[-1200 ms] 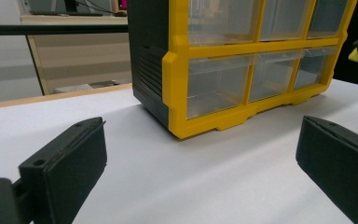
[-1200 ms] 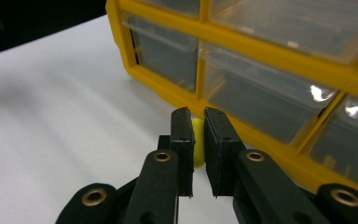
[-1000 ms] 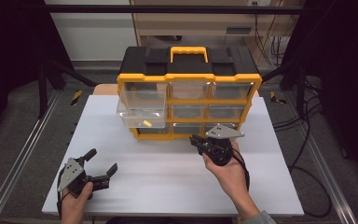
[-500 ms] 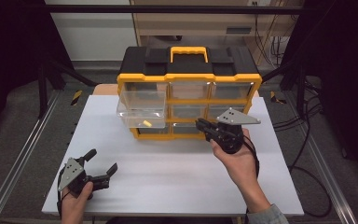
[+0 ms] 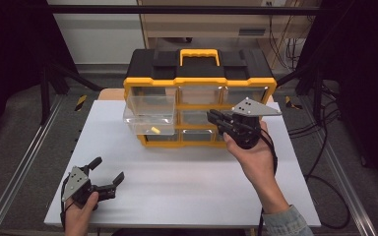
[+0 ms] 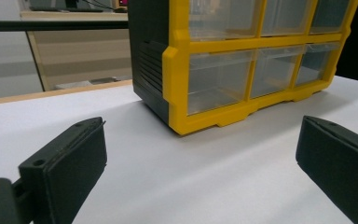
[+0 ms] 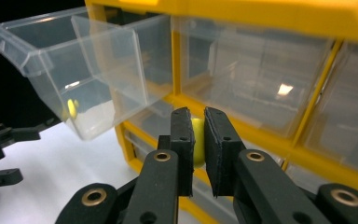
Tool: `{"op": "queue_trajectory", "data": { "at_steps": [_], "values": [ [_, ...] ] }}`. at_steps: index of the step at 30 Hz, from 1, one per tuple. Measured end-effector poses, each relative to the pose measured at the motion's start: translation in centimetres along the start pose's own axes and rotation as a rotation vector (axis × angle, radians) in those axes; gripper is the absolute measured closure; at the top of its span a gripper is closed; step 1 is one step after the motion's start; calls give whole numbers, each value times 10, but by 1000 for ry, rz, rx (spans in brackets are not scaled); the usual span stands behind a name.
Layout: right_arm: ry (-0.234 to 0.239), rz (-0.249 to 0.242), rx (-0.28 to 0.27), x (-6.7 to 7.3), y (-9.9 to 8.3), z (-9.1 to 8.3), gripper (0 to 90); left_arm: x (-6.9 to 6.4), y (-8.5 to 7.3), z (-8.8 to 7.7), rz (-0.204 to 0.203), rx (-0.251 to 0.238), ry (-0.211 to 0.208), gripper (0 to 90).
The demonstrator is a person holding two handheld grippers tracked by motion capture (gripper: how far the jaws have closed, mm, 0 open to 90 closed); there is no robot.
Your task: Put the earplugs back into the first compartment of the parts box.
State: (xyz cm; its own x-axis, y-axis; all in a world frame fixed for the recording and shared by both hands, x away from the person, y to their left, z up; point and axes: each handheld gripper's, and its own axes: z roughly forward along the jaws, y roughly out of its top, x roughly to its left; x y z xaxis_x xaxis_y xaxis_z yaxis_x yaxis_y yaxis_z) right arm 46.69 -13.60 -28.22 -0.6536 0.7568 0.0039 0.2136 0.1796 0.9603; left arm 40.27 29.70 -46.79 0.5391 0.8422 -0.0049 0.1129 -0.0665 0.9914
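A yellow and black drawer cabinet (image 5: 197,78) stands at the back of the white table (image 5: 187,182). Its clear left drawer (image 5: 148,115) is pulled out, and a small yellow piece (image 5: 154,130) lies inside it. My right gripper (image 5: 215,119) is held in the air in front of the cabinet's middle drawers, shut on another small yellow piece (image 7: 197,140) pinched between its pads. In the right gripper view the pulled-out drawer (image 7: 70,74) sits up and to the left of the jaws. My left gripper (image 5: 108,173) rests low at the table's front left, jaws wide open with nothing between them.
The cabinet's corner (image 6: 177,84) and lower clear drawers face the left gripper across bare white table. Metal rails (image 5: 24,162) run along both sides of the table. Cables (image 5: 320,147) trail off at the right.
My right gripper has risen from near the tabletop up to the level of the cabinet's middle drawers, still shut on the yellow piece. The left gripper has stayed where it was.
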Motion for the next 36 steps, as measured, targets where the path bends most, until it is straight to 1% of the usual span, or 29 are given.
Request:
{"op": "queue_trajectory", "data": {
  "at_steps": [1,3,9,15,16,19,24,26,27,28,32,36],
  "values": [
    [-3,-8,-3,1,3,0,826,0,0,-1,-1,-2,1,15],
    [6,-6,-6,2,7,2,825,0,0,-1,-2,-2,-1,15],
    [26,-43,-22,13,23,7,825,-3,0,0,18,3,-6,15],
    [39,-63,-36,19,38,12,823,-2,0,1,16,9,-11,15],
    [39,-63,-36,19,38,12,823,-3,0,1,18,10,-12,15],
    [54,-82,-50,27,49,13,822,-4,1,1,24,8,-14,15],
    [60,-108,-66,36,61,14,820,-4,0,2,26,13,-18,15],
    [65,-111,-66,37,62,15,820,-5,0,2,26,13,-19,15],
    [87,-96,-75,40,65,17,819,-5,0,2,27,15,-20,15],
    [87,-96,-75,40,65,17,819,-5,0,2,27,15,-20,16],
    [90,-119,-76,49,69,23,817,-6,1,2,31,14,-21,15],
    [101,-137,-69,57,73,28,815,-5,1,1,24,5,-18,15]
  ]
}}
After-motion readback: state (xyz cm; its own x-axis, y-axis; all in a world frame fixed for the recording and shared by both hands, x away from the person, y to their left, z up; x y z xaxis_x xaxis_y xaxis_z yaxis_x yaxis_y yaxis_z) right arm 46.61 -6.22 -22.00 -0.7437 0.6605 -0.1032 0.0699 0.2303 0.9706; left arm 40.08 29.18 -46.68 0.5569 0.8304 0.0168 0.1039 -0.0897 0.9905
